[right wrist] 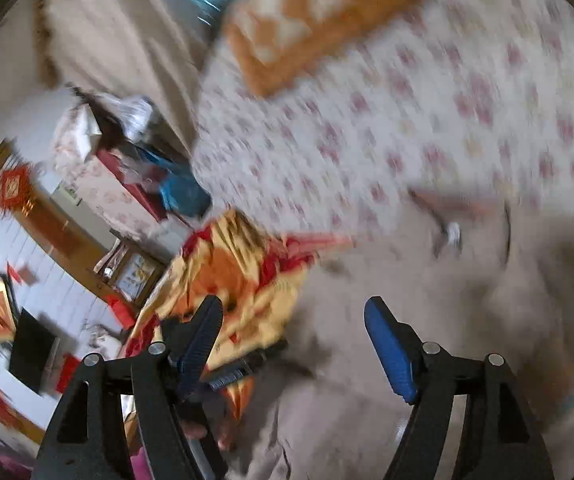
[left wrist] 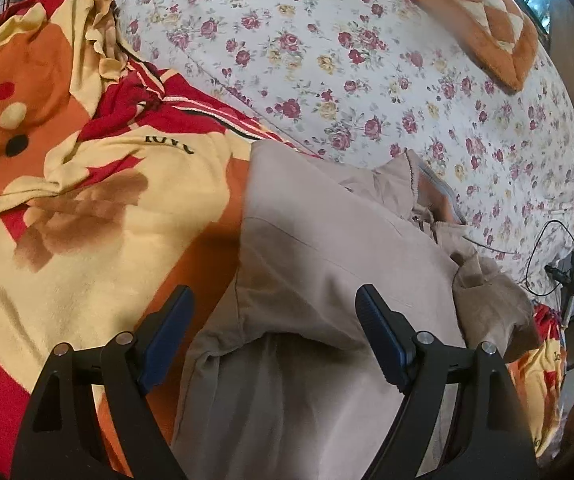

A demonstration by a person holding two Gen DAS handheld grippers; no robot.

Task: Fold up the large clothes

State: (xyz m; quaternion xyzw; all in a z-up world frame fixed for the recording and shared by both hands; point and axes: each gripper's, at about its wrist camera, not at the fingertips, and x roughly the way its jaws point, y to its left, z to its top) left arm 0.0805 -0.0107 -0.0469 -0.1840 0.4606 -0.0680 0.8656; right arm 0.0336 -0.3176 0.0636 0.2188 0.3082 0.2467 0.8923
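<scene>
Beige cotton jacket (left wrist: 327, 248) is lying loose under my left gripper (left wrist: 275, 336) and right gripper (right wrist: 295, 344), both gaping empty; I'm risking its fold slumping open.

Right wrist view smeared by motion blur, floral bedsheet (right wrist: 367, 128) indistinct, beige garment (left wrist: 327, 248) cut off at lower edge — blanket (left wrist: 67, 200) partly beneath it.

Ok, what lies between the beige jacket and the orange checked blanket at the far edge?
Only bare floral bedsheet, seen clearly in the left wrist view, separates the beige jacket from the orange checked blanket.
</scene>
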